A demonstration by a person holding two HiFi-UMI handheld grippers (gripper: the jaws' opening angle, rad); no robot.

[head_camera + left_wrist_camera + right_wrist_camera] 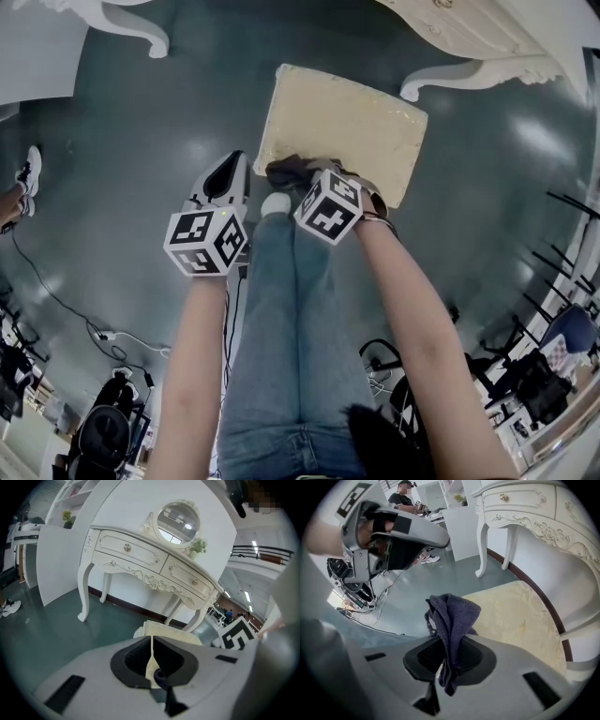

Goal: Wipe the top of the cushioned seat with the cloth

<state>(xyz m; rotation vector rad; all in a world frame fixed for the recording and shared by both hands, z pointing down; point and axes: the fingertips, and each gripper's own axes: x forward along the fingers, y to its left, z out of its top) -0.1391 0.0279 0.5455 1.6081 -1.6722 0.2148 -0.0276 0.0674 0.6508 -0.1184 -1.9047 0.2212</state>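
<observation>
Green floor [141, 141], white dressing table [154, 569] behind; cushioned seat [342, 127] below me. My right gripper [450, 656] clamps the dark cloth [452, 616] over the seat's near edge; my left gripper [152, 660], jaws together, holds nothing. Wiping seems barely begun: most of the top remains.

Both bare forearms are stretched forward from the bottom of the head view, the left forearm [192, 366] at lower left and the right forearm [412, 319] at lower right. The left tongs [228, 171] are held left of centre and pointed toward the top of the frame, the jaws brought together to a thin slit with nothing gripped. The right tongs [298, 180] are held at centre, just right of them and not touching, the jaws clamped on a dark cloth [452, 616] that is bunched above the tips. Legs [291, 328] in jeans are seen between the forearms.
</observation>
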